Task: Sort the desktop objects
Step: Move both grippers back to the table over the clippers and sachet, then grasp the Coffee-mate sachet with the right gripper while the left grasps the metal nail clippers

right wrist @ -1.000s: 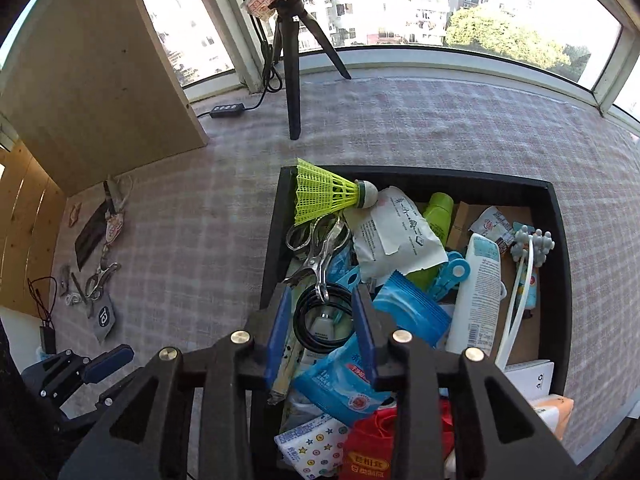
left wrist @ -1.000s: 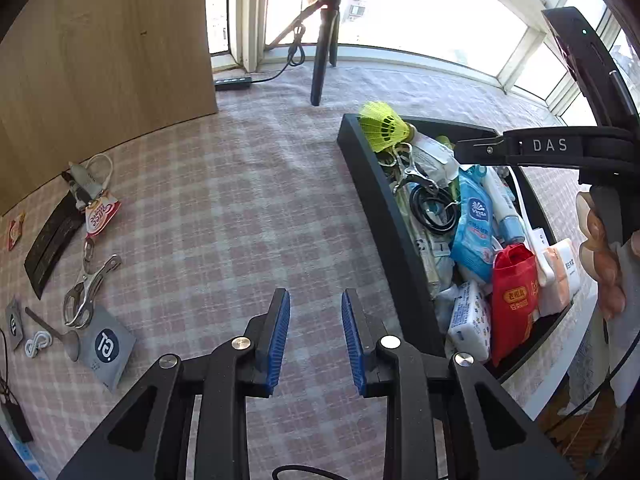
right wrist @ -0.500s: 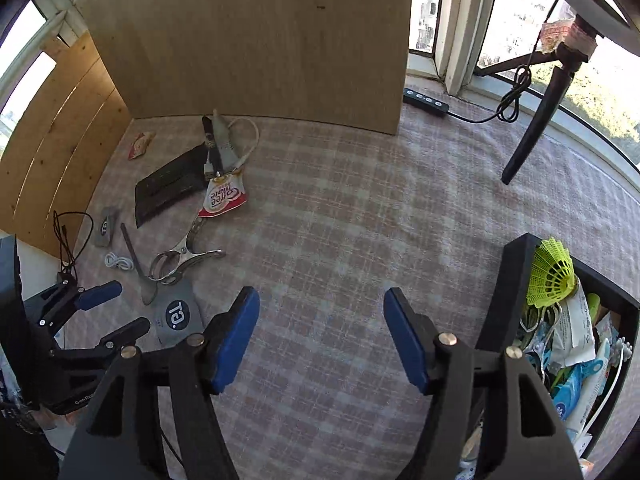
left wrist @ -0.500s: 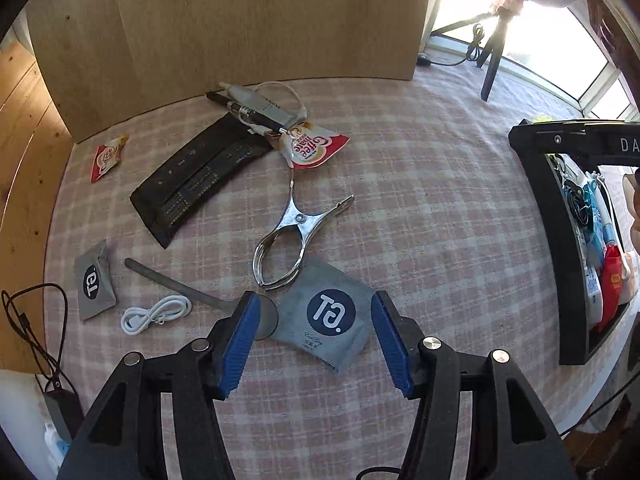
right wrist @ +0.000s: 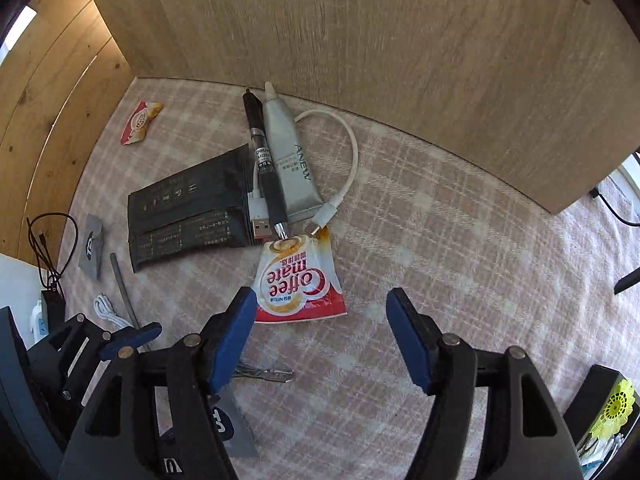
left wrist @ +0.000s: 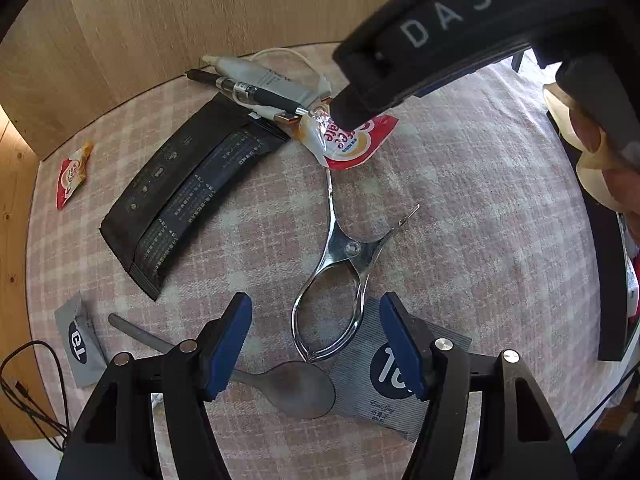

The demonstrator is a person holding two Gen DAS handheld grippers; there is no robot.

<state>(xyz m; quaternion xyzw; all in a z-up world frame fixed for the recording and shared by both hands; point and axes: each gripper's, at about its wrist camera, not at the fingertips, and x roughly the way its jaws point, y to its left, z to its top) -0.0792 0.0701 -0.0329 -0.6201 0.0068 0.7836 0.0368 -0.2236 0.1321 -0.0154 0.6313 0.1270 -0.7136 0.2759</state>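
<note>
Hovering over the checked cloth on the table, both tools point down at the loose stuff. The left tool has its jaws opening, spread wide with nothing gripped; between the blue pads you can see the loop end of the metal tongs, the spoon bowl and the grey sachet under them. The right tool is wide apart too, nothing pinched, with the Coffee-mate packet lying just ahead of its left pad. Past that packet sit the black pen, the grey tube and the white USB cable bunched together, touching the black pouch. A small red packet is off alone near the wood panel. Second grey sachet is at the left edge. The black bin with the yellow shuttlecock is well off to the right.
</note>
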